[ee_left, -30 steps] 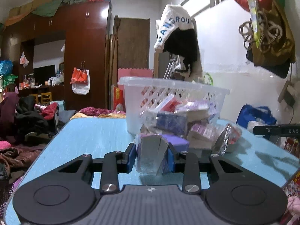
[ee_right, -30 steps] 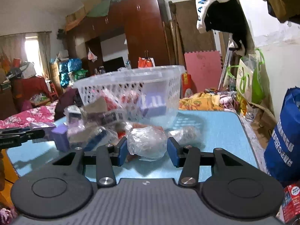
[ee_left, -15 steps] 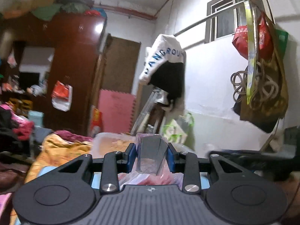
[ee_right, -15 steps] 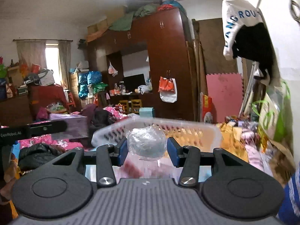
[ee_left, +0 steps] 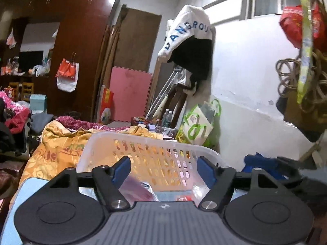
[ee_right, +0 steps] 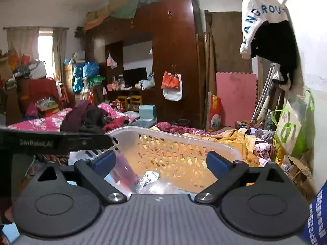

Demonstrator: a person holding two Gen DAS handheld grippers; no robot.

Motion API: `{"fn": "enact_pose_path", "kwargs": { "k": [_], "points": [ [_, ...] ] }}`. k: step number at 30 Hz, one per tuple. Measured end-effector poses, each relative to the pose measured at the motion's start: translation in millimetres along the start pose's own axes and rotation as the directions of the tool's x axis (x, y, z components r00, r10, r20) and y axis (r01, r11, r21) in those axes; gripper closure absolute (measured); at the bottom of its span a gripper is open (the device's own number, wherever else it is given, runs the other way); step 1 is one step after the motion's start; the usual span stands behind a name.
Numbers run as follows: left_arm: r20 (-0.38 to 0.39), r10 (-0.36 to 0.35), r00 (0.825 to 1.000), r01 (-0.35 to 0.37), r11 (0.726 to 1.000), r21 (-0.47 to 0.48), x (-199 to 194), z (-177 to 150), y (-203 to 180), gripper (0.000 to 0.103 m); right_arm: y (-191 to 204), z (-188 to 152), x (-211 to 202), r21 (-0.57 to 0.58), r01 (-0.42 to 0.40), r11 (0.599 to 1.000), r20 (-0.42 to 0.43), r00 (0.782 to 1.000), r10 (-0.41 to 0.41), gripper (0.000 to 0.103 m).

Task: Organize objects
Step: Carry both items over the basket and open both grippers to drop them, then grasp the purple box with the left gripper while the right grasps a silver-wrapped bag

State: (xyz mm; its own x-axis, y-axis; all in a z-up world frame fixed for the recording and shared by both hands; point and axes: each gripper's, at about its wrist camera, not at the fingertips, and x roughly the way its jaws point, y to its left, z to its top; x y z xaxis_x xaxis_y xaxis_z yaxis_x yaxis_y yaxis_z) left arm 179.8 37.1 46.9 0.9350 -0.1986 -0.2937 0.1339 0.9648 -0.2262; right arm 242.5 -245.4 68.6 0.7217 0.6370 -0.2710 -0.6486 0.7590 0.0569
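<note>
A white slotted plastic basket [ee_left: 155, 143] stands on the blue table just ahead of both grippers; it also shows in the right wrist view [ee_right: 179, 140]. My left gripper [ee_left: 163, 172] is open and empty above the basket's near side. Wrapped packets [ee_left: 139, 189] lie inside below it. My right gripper [ee_right: 161, 162] is open and empty over the basket. A purple wrapped packet [ee_right: 124, 171] and a clear plastic-wrapped item [ee_right: 151, 178] lie in the basket beneath it. The left gripper's black body [ee_right: 55, 141] crosses the left of the right wrist view.
The blue table's edge [ee_left: 18, 192] shows at lower left. An orange patterned blanket [ee_left: 61, 143] lies behind the basket. A green and white bag [ee_left: 198, 126] stands by the white wall on the right. A dark wardrobe [ee_right: 173, 61] stands at the back.
Both grippers rose from the table to above the basket, each shut on a wrapped packet. Both have now opened, and the packets have dropped into the basket.
</note>
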Motion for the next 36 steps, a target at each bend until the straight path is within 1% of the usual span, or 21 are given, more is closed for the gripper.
{"fn": "enact_pose_path", "kwargs": {
  "k": [2,3,4,5,7,9,10,11,14,16,19,21,22,23,24,28,32,34,36],
  "points": [
    [0.020,-0.009,1.000,0.009,1.000,0.012,-23,-8,1,0.027,-4,-5,-21,0.005,-0.012,1.000,0.021,1.000,0.012,0.004],
    [0.029,-0.008,1.000,0.008,1.000,0.025,-36,-14,1,0.024,-8,-10,-34,0.005,-0.012,1.000,0.045,0.999,0.012,0.000],
    [0.032,0.001,0.999,-0.002,0.999,0.044,-48,-22,-1,0.018,-12,-19,-48,-0.004,-0.006,1.000,0.061,0.998,0.006,0.000],
    [0.034,0.016,0.999,-0.018,0.998,0.062,-59,-33,-1,0.016,-15,-25,-54,-0.010,0.015,1.000,0.056,0.998,-0.014,0.000],
    [0.027,0.053,0.998,-0.055,0.994,0.091,-77,-59,-2,0.016,-27,-46,-62,-0.009,0.078,0.997,-0.006,0.997,-0.078,0.000],
    [0.012,0.062,0.998,-0.062,0.993,0.098,-90,-82,-2,0.016,-45,-68,-58,0.012,0.119,0.993,-0.091,0.989,-0.117,0.000],
    [0.004,0.059,0.998,-0.060,0.993,0.099,-94,-92,-3,0.015,-53,-76,-54,0.030,0.130,0.991,-0.118,0.985,-0.126,0.000],
    [-0.001,0.057,0.998,-0.057,0.993,0.101,-95,-98,-3,0.015,-63,-86,-49,0.056,0.142,0.988,-0.152,0.979,-0.132,0.000],
    [-0.056,0.063,0.996,-0.056,0.990,0.127,-86,-112,-9,0.015,-78,-100,-29,0.109,0.158,0.981,-0.241,0.962,-0.128,0.013],
    [-0.075,0.075,0.994,-0.064,0.987,0.148,-78,-116,-11,0.016,-82,-105,-18,0.134,0.141,0.981,-0.276,0.956,-0.100,0.014],
    [-0.100,0.090,0.991,-0.074,0.985,0.156,-72,-123,-9,0.016,-77,-108,-5,0.133,0.122,0.984,-0.307,0.949,-0.076,0.015],
    [-0.112,0.095,0.989,-0.079,0.986,0.144,-67,-125,-8,0.016,-68,-113,-2,0.108,0.111,0.988,-0.327,0.943,-0.070,0.022],
    [-0.115,0.104,0.988,-0.087,0.986,0.143,-66,-127,-8,0.016,-64,-116,-1,0.090,0.118,0.989,-0.334,0.939,-0.081,0.025],
    [-0.117,0.113,0.987,-0.095,0.985,0.146,-65,-129,-7,0.016,-62,-117,-1,0.075,0.128,0.989,-0.339,0.936,-0.096,0.029],
    [-0.117,0.121,0.986,-0.103,0.983,0.151,-64,-133,-9,0.016,-62,-116,-5,0.070,0.132,0.989,-0.328,0.939,-0.102,0.034],
    [-0.124,0.146,0.981,-0.125,0.979,0.163,-60,-136,-10,0.016,-64,-115,-10,0.089,0.107,0.990,-0.311,0.947,-0.075,0.034],
    [-0.120,0.163,0.979,-0.142,0.975,0.169,-58,-135,-13,0.016,-62,-112,-11,0.066,0.126,0.990,-0.290,0.952,-0.102,0.035],
    [-0.125,0.187,0.974,-0.162,0.969,0.185,-54,-134,-15,0.016,-62,-111,-12,0.062,0.135,0.989,-0.275,0.955,-0.113,0.035],
    [-0.132,0.207,0.969,-0.179,0.964,0.199,-51,-134,-18,0.016,-64,-110,-16,0.077,0.134,0.988,-0.244,0.963,-0.111,0.035]
  ]
}}
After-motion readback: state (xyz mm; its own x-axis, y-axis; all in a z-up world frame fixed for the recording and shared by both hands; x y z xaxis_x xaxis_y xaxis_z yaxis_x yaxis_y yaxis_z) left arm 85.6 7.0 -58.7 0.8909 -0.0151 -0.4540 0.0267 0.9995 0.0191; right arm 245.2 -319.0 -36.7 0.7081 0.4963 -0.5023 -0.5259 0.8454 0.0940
